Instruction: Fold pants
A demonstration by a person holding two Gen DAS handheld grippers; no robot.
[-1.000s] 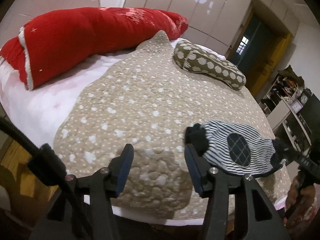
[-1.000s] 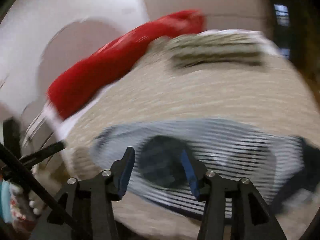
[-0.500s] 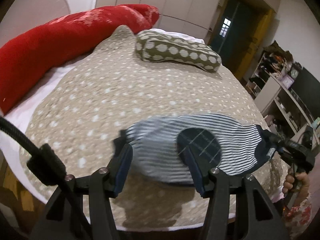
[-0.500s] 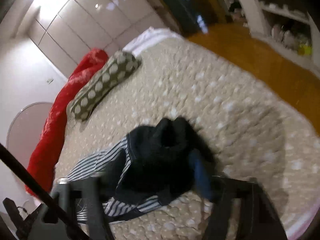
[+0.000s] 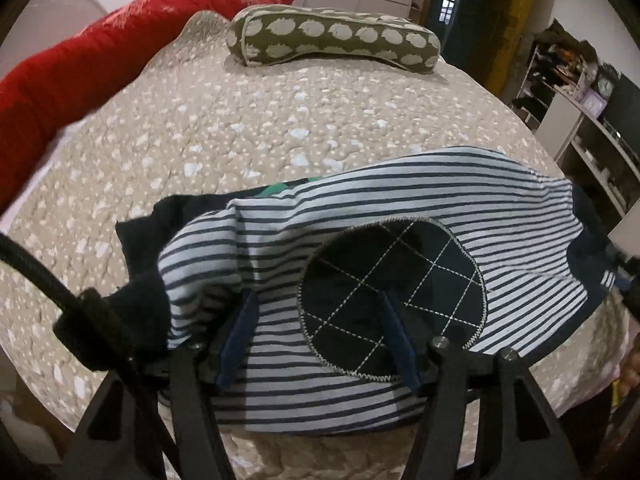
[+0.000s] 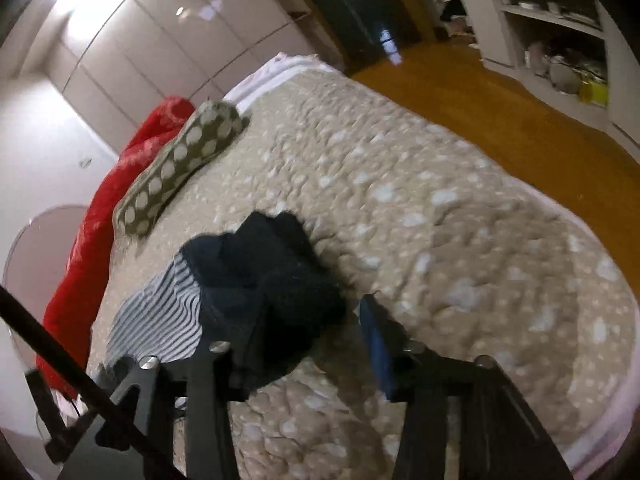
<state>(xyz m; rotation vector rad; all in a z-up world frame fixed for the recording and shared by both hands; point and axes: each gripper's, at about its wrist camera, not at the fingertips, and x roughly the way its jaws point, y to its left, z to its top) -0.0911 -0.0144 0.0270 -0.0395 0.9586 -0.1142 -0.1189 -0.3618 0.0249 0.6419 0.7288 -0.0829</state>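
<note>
Small striped pants [image 5: 400,200] with a dark round quilted patch [image 5: 392,296] and dark cuffs lie on the beige dotted quilt [image 5: 280,112] near its front edge. My left gripper [image 5: 320,336] is open, its blue pads [image 5: 240,336] resting over the pants by the patch. In the right wrist view the pants' dark end [image 6: 260,276] lies bunched between the fingers of my right gripper [image 6: 304,344], which is open; its left pad is hidden by the fabric.
A long red pillow [image 5: 100,48] and an olive dotted bolster [image 5: 332,40] lie at the head of the bed. White shelves [image 6: 552,28] and a wooden floor [image 6: 500,100] are to the right. The quilt's front edge [image 5: 320,452] is close below the pants.
My left gripper has moved right and forward, from beside the pants to over the patch. My right gripper swung to the pants' dark end and closed in on it.
</note>
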